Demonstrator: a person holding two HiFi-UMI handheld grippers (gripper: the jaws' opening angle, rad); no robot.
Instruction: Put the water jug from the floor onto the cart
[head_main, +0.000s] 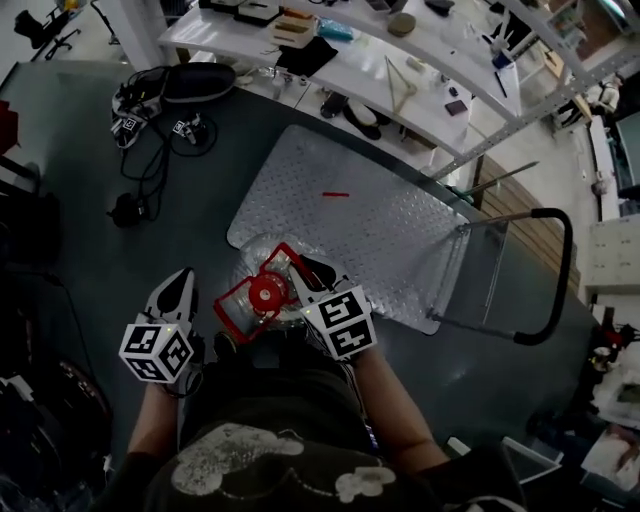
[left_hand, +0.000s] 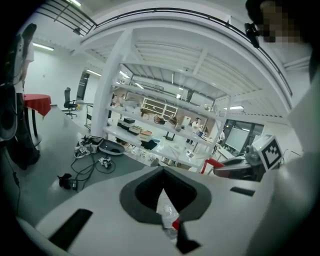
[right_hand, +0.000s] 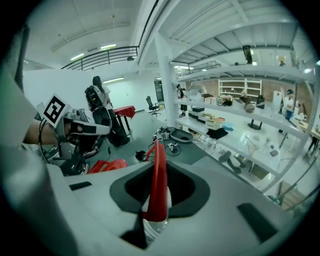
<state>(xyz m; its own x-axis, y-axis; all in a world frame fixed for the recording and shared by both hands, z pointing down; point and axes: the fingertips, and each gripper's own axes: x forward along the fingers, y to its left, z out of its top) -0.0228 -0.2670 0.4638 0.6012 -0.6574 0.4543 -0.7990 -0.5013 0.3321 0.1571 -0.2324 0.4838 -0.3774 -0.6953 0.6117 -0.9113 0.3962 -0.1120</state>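
In the head view a clear water jug (head_main: 252, 262) with a red cap (head_main: 265, 293) and a red handle (head_main: 232, 303) hangs just in front of me, at the near left corner of the cart's metal deck (head_main: 370, 220). My right gripper (head_main: 303, 277) is shut on the red handle (right_hand: 159, 175), which stands upright between its jaws (right_hand: 157, 202). My left gripper (head_main: 183, 280) sits to the left of the jug, apart from it. Its jaws (left_hand: 162, 187) are together, and only a thin slit shows clear plastic and a bit of red.
The cart's black push handle (head_main: 560, 270) rises at the right, and a small red item (head_main: 336, 194) lies on the deck. Cables and small devices (head_main: 150, 125) litter the floor at the far left. A long white shelf (head_main: 340, 55) with clutter runs behind the cart.
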